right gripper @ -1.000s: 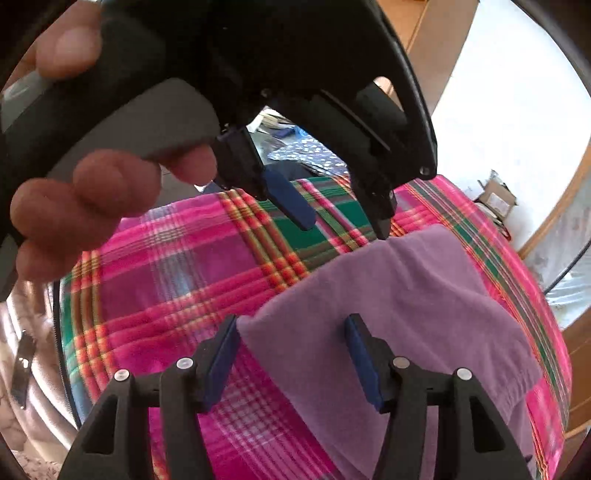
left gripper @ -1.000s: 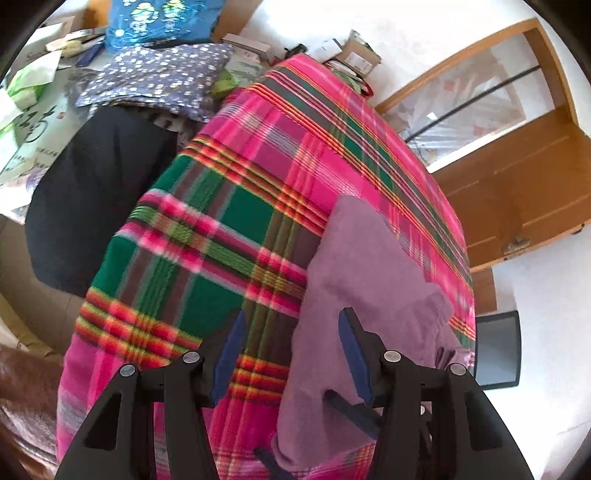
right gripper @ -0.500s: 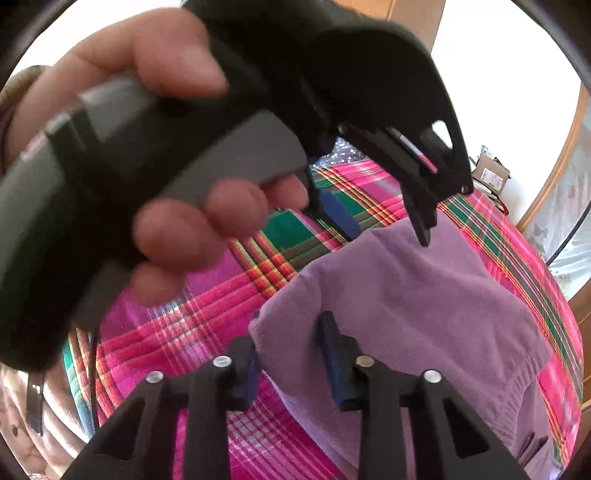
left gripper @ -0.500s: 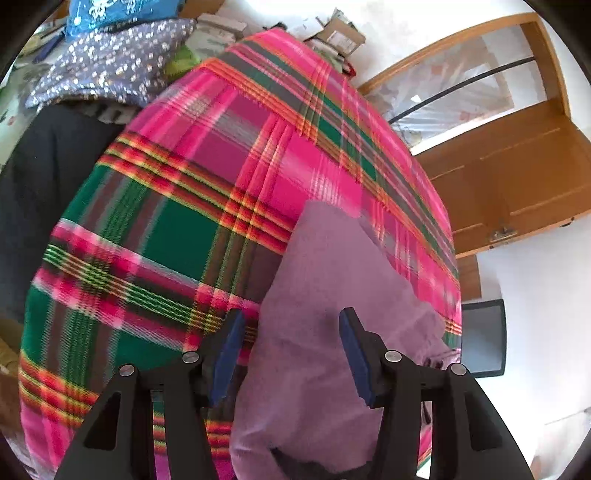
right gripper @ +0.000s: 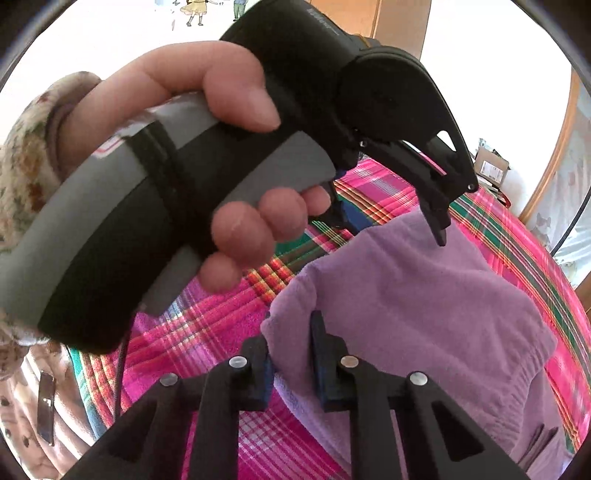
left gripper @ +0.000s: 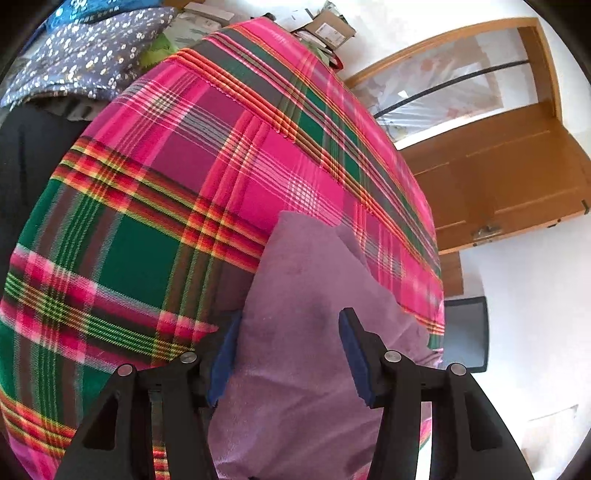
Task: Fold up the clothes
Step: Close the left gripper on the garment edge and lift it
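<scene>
Spread wide under everything, a plaid blanket in pink, green and red, yellow threads along its stripes. Beyond its far edge, upper left in the left wrist view, a navy cloth with small white flowers, a strip of bright blue fabric behind it, a black cloth hanging dark at the left. Further back, an open cardboard box with a white label. On the right, a wooden door with a metal latch, a glazed panel above. Below that, a dark flat screen against the white wall. In the right wrist view, the cardboard box again, near the blanket's far edge.
</scene>
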`<state>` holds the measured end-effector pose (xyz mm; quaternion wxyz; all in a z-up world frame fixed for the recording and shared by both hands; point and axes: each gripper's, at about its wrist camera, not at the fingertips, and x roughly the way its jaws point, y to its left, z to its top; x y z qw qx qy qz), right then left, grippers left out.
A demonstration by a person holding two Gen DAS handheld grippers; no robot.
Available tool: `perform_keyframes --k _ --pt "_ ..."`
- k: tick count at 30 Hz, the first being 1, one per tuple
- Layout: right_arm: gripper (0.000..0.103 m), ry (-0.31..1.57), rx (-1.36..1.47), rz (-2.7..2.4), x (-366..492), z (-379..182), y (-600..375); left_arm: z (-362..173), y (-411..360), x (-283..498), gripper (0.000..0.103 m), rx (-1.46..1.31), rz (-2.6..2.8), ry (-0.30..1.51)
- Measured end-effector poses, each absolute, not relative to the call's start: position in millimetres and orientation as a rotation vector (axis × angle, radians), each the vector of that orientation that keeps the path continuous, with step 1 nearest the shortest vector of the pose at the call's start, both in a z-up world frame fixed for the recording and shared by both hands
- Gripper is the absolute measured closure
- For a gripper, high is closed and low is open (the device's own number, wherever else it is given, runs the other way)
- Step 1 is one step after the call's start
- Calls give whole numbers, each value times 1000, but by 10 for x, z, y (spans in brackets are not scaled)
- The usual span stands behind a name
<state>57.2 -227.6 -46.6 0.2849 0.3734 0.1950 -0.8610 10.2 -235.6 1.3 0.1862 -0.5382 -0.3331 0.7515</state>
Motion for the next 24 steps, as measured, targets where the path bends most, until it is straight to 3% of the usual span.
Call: perform_keyframes --k 3,9,12,24 --pt "86 504 995 -2308 560 -466 -2239 -20 -2370 71 69 -1515 2130 -969" --pt "88 487 981 -2317 560 -454 -2162 -22 -2361 91 87 -1512 2129 -973" --pt "88 479 961 -2330 574 -424 -2116 27 -2372 108 91 -1482 2137 -988" --pt "89 403 860 -2398 695 -99 -1791 587 -2130 225 92 -1391 2184 -938"
